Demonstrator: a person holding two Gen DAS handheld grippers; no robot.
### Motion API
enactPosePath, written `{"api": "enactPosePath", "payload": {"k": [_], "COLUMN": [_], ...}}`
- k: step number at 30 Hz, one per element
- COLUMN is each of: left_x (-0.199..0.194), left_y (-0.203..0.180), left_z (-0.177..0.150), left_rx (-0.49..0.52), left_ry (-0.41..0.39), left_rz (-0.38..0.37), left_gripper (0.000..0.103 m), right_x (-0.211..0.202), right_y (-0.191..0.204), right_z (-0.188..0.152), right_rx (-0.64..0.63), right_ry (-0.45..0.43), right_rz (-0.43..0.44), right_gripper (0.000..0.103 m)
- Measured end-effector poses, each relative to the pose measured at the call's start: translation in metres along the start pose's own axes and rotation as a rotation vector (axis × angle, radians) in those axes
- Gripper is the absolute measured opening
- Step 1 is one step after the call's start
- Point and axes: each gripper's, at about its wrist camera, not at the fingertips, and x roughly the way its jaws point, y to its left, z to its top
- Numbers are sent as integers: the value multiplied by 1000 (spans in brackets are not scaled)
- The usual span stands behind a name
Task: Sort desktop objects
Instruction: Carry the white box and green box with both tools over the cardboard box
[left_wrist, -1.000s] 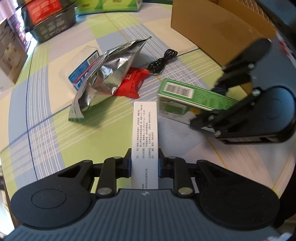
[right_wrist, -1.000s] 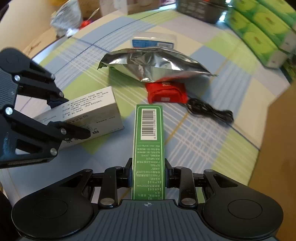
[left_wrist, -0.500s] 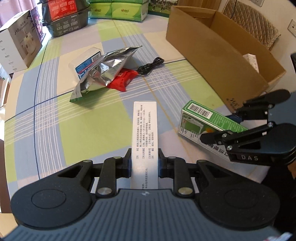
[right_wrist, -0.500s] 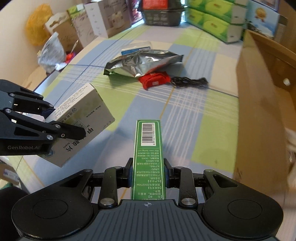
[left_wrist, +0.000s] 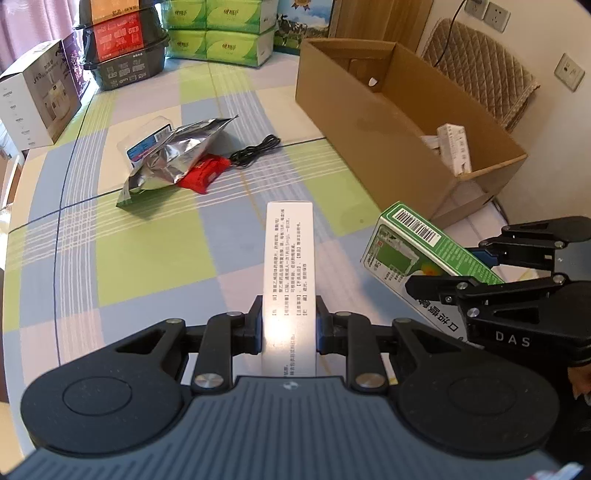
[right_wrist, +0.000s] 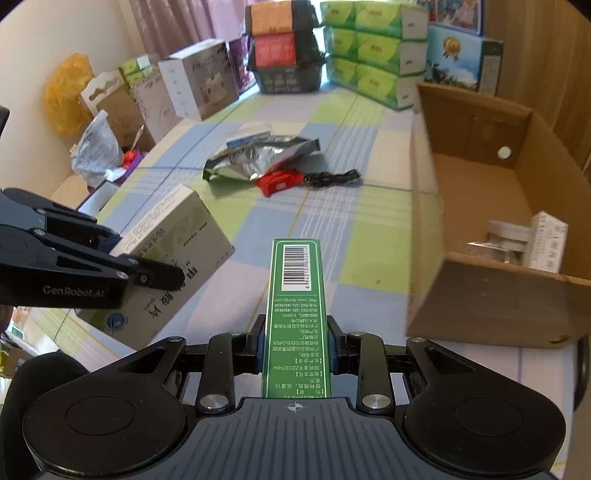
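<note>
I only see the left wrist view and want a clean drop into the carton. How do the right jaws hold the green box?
Observer: The right gripper is shut on the green box across its broad faces, near one end.
Operator: What lies in the carton?
Observer: Beside the white pack in the carton lies a greyish, blurred item; I cannot tell what.
Operator: Is my box all white?
Observer: No. The white box in the left gripper shows a beige broad face with large dark print.
</note>
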Motion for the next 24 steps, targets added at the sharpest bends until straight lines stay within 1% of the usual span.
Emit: {"api": "enactPosePath", "payload": {"k": [8,11,18,24], "left_x": [-9,-12,-18,-20], "left_y": [-26,-35,-56,-66], "left_z": [-2,-1,8,22], "left_rx": [-10,-6,22,25], "left_ry": [-22,-36,-59,-76], "left_rz": [-12,-28,-45,-70], "left_gripper": [20,20,20,20], "right_x": [-34,-44,-64,-82], "right_y": [-11,-16,-34,-56], "right_z": [-8,-10,-12,-12], "right_rx": [23,31,56,97], "right_ry": [-61,-81,-123,-160], "right_rz": [-15,-24,-55,-80], "right_gripper": [27,27,27,27]}}
